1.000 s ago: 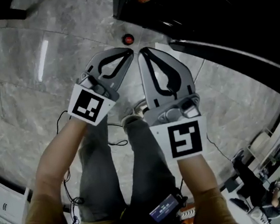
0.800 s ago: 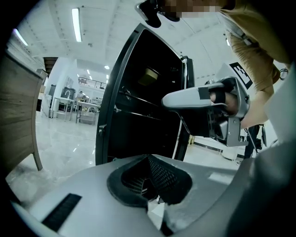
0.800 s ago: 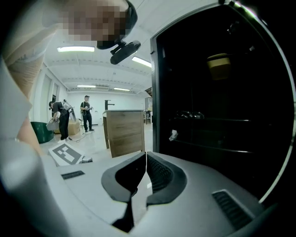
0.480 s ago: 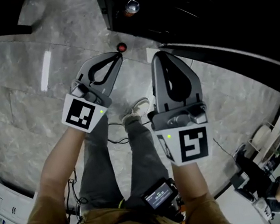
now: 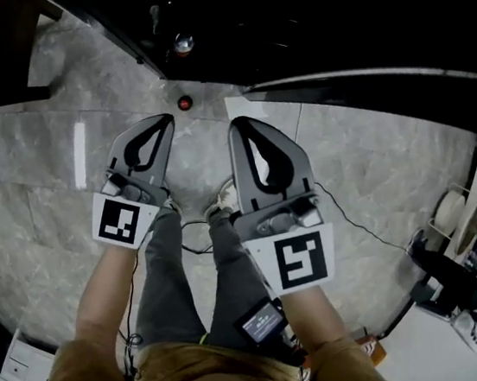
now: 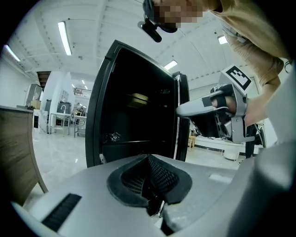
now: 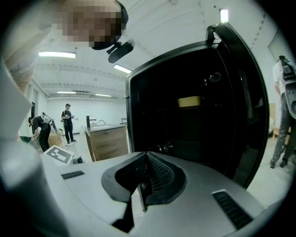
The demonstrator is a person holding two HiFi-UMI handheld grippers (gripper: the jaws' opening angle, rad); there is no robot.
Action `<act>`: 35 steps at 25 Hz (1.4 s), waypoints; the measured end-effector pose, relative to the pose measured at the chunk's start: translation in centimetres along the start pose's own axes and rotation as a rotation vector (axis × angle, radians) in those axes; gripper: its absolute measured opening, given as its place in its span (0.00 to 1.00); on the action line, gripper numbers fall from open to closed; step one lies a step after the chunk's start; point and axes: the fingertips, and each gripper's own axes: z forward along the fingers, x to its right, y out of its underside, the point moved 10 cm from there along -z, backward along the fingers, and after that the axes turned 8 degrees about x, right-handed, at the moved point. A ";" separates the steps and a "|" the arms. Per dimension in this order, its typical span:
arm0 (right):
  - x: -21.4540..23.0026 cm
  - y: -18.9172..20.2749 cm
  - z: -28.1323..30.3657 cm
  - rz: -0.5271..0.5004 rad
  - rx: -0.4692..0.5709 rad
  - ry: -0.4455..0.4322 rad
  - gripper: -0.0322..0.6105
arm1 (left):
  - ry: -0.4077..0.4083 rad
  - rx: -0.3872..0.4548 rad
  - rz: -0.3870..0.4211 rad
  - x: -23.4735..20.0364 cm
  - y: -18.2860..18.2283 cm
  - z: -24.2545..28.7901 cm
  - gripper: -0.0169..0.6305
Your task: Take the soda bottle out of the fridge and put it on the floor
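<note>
Near: both hands forward over the person's grey trousers and one pale shoe (image 5: 222, 201). Left gripper (image 5: 165, 120) has its jaws pressed together with nothing between them; right gripper (image 5: 239, 123) the same, pads meeting, empty. Both hang side by side above the grey marble floor (image 5: 37, 185), clear of it. A thin dark cable (image 5: 356, 222) trails over the floor to the right. Just ahead of the tips, on the floor at the fridge's foot, is the soda bottle (image 5: 183, 104). Seen from straight above, only a red cap with a dark rim shows, its body is hidden, so the reading is unsure. Beyond it the fridge (image 6: 134, 69) stands open and black inside — shelves barely traceable. In the head view a shiny round top (image 5: 182, 43) glints in that dark; what it belongs to cannot be told. The gripper views show a yellowish patch (image 6: 138, 98) high on a shelf, shape unclear. Far back are a wooden counter (image 7: 107, 141) and two standing people (image 7: 68, 121), small and dim.
</note>
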 end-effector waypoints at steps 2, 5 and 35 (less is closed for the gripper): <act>0.3 -1.5 -1.0 -0.001 0.007 0.009 0.05 | 0.001 0.001 0.002 0.6 -1.6 0.3 0.03; 0.7 -3.8 -2.4 -0.011 0.026 0.023 0.05 | 0.014 0.010 0.002 1.7 -4.3 0.5 0.03; 0.0 -24.9 -17.6 -0.073 0.303 0.057 0.05 | 0.011 0.158 0.094 12.9 -30.6 -7.6 0.03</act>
